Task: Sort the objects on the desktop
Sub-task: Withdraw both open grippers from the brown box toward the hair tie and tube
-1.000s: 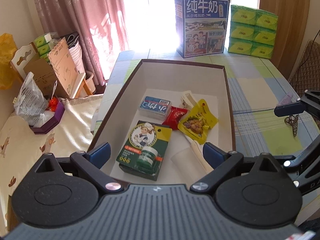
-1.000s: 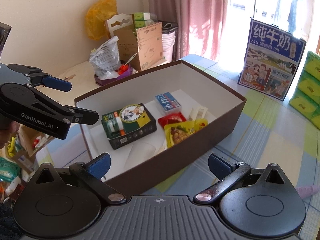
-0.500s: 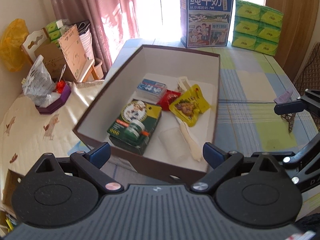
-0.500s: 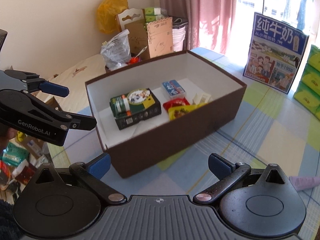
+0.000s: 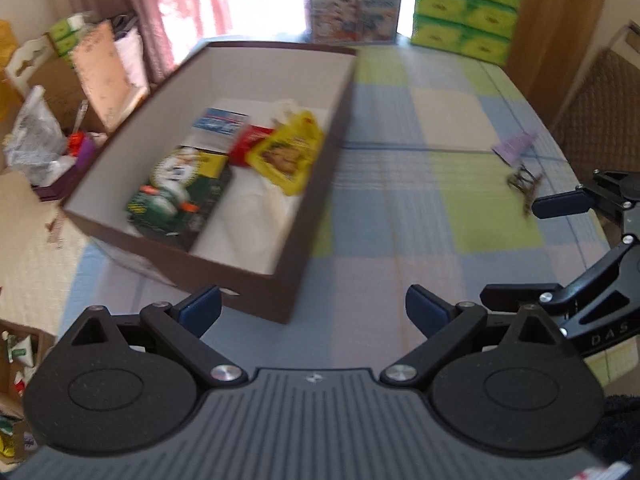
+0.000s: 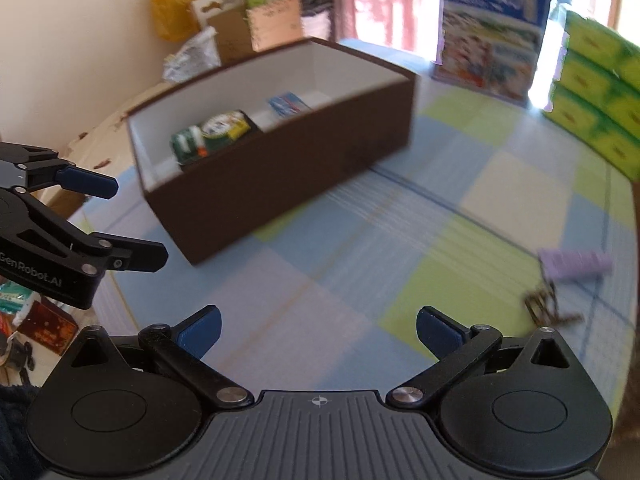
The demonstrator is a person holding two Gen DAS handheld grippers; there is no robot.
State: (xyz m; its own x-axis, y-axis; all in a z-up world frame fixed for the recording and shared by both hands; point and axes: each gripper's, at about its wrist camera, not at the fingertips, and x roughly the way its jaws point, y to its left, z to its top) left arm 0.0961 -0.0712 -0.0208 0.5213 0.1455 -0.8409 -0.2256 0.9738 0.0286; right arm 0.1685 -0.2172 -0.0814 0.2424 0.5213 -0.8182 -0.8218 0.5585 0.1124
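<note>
Hovering above the table, right gripper (image 6: 318, 330) spread wide, empty. Purple tube (image 6: 574, 265) and dark clip (image 6: 546, 306) ahead to its right, tube's long axis crosswise. Left gripper (image 5: 313, 307) also wide, farther off; box (image 5: 256, 280) ahead-left.

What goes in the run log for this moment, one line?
left gripper: open, empty | right gripper: open, empty | brown box: holds sorted items | purple tube and hair clip: loose on table
</note>
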